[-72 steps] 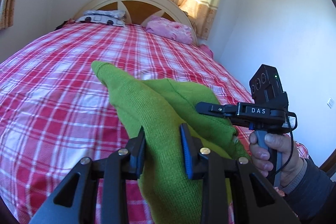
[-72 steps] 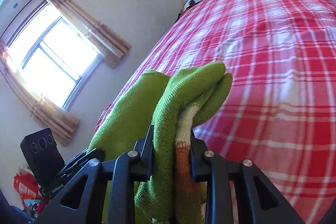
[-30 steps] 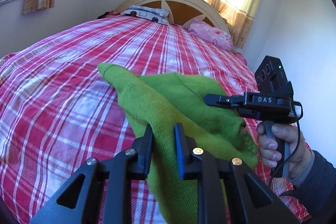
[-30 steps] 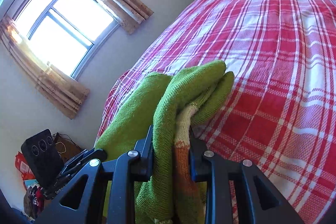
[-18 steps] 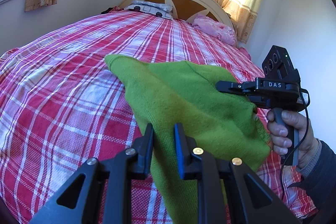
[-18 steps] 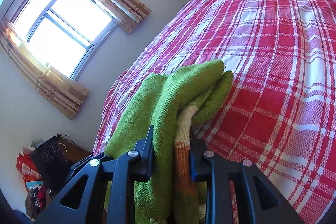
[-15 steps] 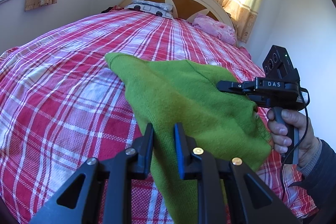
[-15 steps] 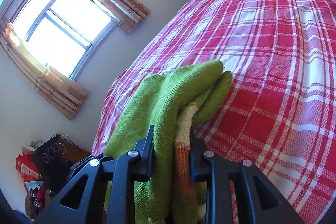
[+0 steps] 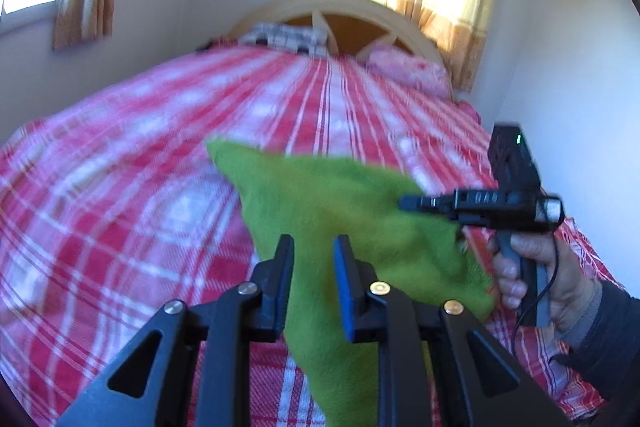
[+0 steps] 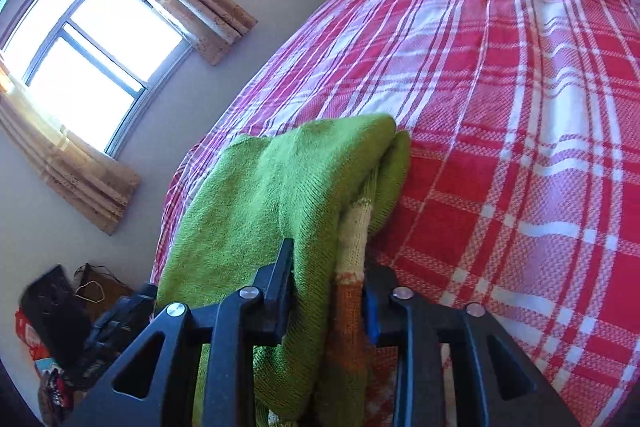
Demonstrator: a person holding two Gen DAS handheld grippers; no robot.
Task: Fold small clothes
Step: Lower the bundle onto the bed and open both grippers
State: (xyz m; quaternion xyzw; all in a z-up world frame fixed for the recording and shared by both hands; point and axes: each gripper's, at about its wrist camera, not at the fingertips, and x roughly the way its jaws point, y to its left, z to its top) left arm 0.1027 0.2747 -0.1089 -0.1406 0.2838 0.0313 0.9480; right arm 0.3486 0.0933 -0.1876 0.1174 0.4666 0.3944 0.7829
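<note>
Now the bed (image 9: 120, 187), under a red plaid cover, carries a green knit (image 9: 340, 219) lying folded near its foot. Both grippers sit at the knit's near edge with it between their jaws, which have just been opening: the left gripper (image 9: 312, 287) shows a gap beside the cloth, while the right gripper (image 10: 326, 287) is filled by bunched layers, its grip unclear.

blurred bedspread (image 9: 120, 187), sweater (image 9: 340, 367) cut off below
</note>
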